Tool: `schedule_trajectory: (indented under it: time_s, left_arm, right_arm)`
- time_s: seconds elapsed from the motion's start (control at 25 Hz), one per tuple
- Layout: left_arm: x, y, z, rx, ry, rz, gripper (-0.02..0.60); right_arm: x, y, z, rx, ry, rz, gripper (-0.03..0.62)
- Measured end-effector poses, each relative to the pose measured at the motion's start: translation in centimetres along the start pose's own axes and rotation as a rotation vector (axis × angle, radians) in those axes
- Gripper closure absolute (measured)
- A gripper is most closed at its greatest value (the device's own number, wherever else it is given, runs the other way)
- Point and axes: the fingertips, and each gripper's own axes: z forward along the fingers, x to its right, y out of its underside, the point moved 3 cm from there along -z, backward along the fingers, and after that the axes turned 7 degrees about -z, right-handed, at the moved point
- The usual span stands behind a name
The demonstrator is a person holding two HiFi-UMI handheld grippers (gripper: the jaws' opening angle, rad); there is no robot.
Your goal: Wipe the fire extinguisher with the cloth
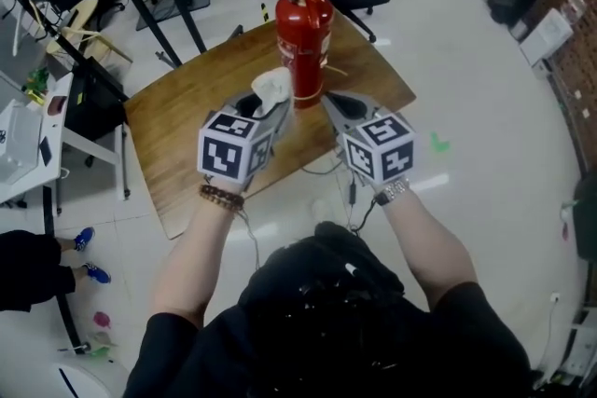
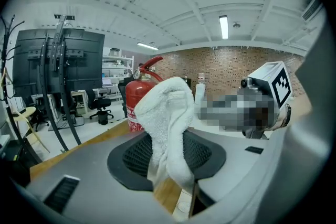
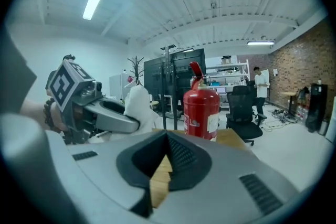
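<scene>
Left gripper clamps soft cloth, right gripper closed and empty; extinguisher likely heavy, slick: brace at neck.

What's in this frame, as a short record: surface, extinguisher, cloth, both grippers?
surface: wooden table
fire extinguisher: red, upright on the table, nothing touching it
cloth: white, bunched, held just short of the fire extinguisher
left gripper: shut on the cloth
right gripper: jaws together, empty
wiping: not yet begun
</scene>
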Motion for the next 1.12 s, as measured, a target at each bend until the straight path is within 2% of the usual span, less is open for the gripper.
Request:
schedule_trajectory:
  time_s: [0.2, 0.48, 1.12]
  left_arm:
    - [2.3, 0.6, -1.0, 0.0, -0.015, 0.048, 0.434]
    - [4.1, 0.7, -1.5, -0.001, -0.026, 0.075, 0.434]
    - [5.5, 1.6, -2.1, 0.004, -0.036, 0.075, 0.433]
  right_arm:
    - [-1.0, -0.1, -1.4, 0.009, 0.0, -0.043, 0.574]
    - [-1.5, -0.3, -2.6, 0.016, 0.0, -0.06, 0.574]
    - [-2.3, 0.5, -4.4, 0.019, 0.003, -0.074, 0.574]
